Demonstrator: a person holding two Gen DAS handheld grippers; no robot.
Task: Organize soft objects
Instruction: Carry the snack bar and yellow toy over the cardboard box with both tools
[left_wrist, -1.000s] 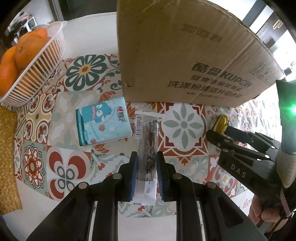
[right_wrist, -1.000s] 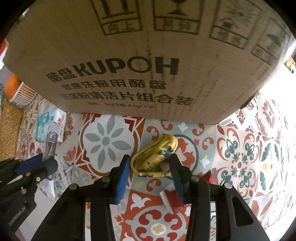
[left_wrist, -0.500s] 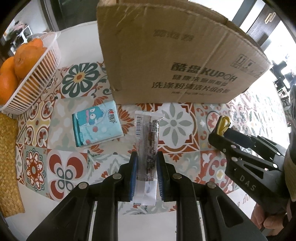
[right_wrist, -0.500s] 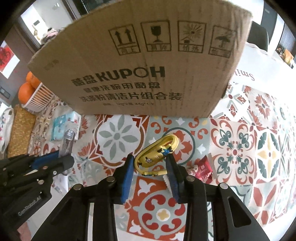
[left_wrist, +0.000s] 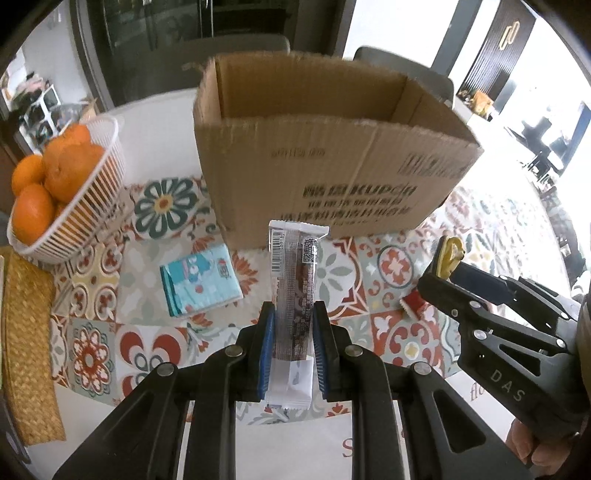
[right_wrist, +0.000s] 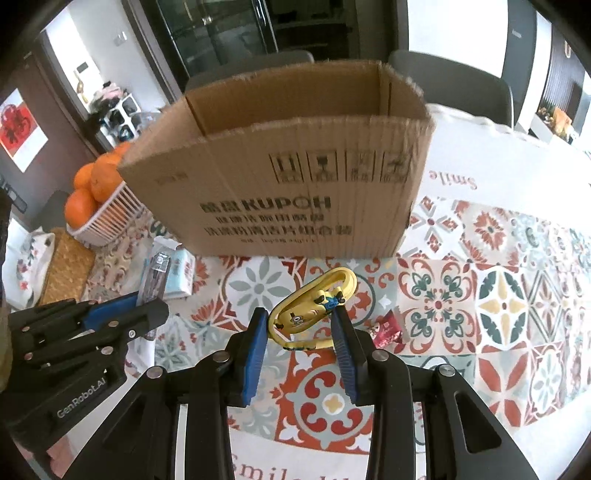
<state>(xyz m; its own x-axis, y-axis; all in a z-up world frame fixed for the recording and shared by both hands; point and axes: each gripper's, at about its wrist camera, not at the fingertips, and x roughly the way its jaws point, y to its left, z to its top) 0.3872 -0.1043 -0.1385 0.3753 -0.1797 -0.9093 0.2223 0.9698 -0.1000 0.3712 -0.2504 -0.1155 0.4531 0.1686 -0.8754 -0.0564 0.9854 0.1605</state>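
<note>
My left gripper (left_wrist: 293, 317) is shut on a long clear-wrapped snack bar (left_wrist: 295, 284), held upright above the patterned tablecloth in front of an open cardboard box (left_wrist: 325, 177). My right gripper (right_wrist: 300, 325) is shut on a yellow cartoon-print loop of soft material (right_wrist: 314, 306), lifted in front of the same box (right_wrist: 295, 192). In the left wrist view the right gripper (left_wrist: 448, 258) shows at right with the yellow loop (left_wrist: 451, 254). A blue tissue pack (left_wrist: 199, 280) lies on the cloth left of the bar.
A white basket of oranges (left_wrist: 70, 199) stands at the left. A woven mat (left_wrist: 26, 332) lies at the left edge. A small red packet (right_wrist: 386, 328) lies on the tablecloth beside my right gripper. Chairs stand behind the table.
Both grippers have risen and pulled back with their objects; the box now shows from above with its open top visible, and it looks smaller and farther.
</note>
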